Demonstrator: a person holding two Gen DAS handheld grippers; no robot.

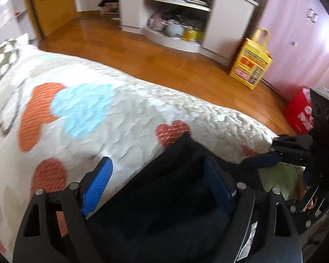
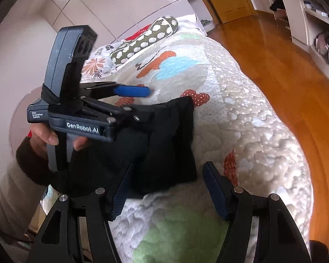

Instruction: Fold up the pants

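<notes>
Pants (image 2: pixel 164 140): black, folded into compact bundle on bed quilt (image 2: pixel 252 131). Left gripper (image 1: pixel 158 184) jaws wide, over bundle, nothing pinched. Right gripper (image 2: pixel 166 188) jaws wide, empty, at near right corner. Long axis runs near-far; left hand (image 2: pixel 48 135) nearer.

In front of me is the bed, covered by a white quilted bedspread (image 2: pixel 247 131) with orange, light blue and green shapes. The black folded pants (image 2: pixel 168 144) lie directly on it, near its edge. A long olive-green bolster pillow with white spots (image 2: pixel 147 37) lies further away, at the head.
</notes>
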